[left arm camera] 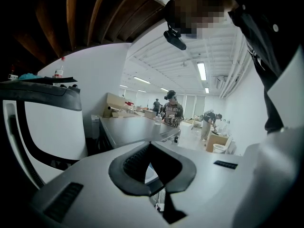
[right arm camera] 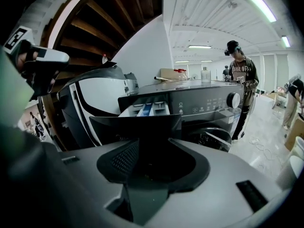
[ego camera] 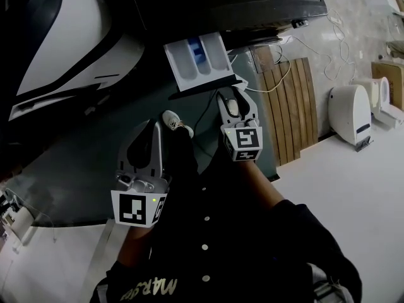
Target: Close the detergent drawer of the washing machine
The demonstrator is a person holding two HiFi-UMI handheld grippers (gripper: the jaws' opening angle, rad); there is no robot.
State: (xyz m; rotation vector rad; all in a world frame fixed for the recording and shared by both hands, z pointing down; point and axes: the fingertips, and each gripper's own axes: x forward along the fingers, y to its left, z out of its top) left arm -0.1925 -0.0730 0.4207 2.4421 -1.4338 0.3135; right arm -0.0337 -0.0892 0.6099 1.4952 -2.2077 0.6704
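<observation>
detergent drawer open, right gripper poised at its front

head view: looking steeply down, the detergent drawer (ego camera: 197, 60) sticks out of the dark washing machine (ego camera: 221, 5), its white and blue compartments exposed. the task looks barely begun, since the whole push inward is left. the right gripper (ego camera: 232, 96) points at the drawer's dark front panel (ego camera: 208, 88), tips just beside it; whether they touch cannot be told. the left gripper (ego camera: 153, 130) hangs lower and well apart from the drawer, above the person's shoe (ego camera: 177, 124). a second, white machine (ego camera: 69, 49) stands at the left, with wooden slats (ego camera: 290, 106), a loose cable (ego camera: 328, 55) and a small white appliance (ego camera: 350, 112) on the floor to the right. nothing lies between the right gripper and the drawer.

left gripper view: the left gripper (left arm camera: 150, 146) has its jaws pressed together at the tips, clasping nothing. it faces away from the drawer, toward the white machine (left arm camera: 52, 127), a long dark table (left arm camera: 128, 129) and people (left arm camera: 172, 108) working in the distance.

right gripper view: the right gripper (right arm camera: 151, 144) has its jaws slightly parted with nothing between them. the front panel (right arm camera: 135, 125) fills the space just beyond the tips, and the drawer (right arm camera: 145, 109) runs back into the machine, beside the control panel (right arm camera: 204, 101) and dial (right arm camera: 232, 99). a straight forward push seems all that is needed.
</observation>
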